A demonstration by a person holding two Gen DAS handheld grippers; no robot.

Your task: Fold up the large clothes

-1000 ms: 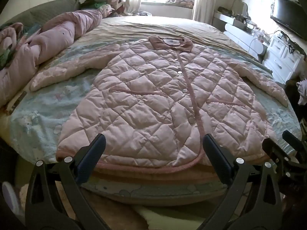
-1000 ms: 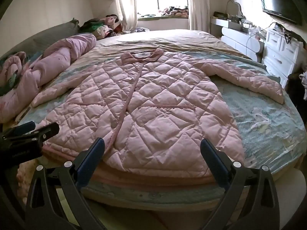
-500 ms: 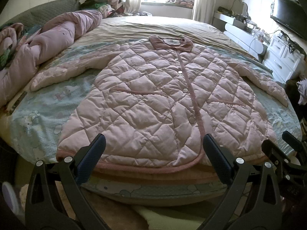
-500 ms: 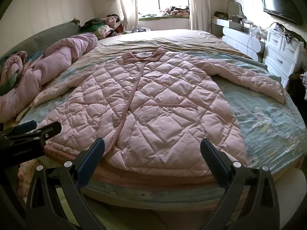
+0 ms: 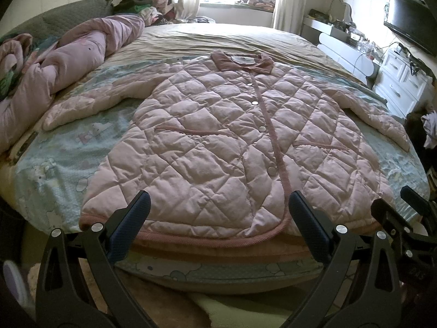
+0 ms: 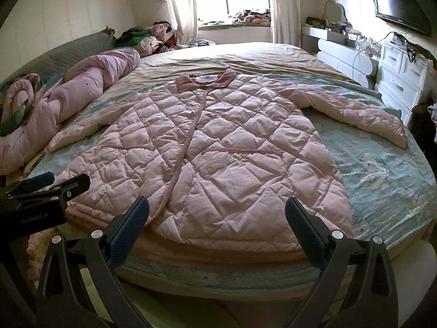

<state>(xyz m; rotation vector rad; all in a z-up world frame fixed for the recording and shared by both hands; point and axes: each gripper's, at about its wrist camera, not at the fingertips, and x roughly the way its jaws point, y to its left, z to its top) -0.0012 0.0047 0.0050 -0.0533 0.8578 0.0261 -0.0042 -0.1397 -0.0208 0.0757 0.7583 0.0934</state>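
Just coat (image 5: 232, 147) on bed (image 5: 49, 169).

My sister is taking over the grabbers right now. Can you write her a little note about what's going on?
Left gripper: open, holding nothing, just short of the coat's hem.
Right gripper: open, holding nothing, at the same edge.
Pink quilted coat: flat on the bed, front up, collar far, both sleeves spread out.
Done: coat laid out.
Left: all the folding. Probably sleeves in first.
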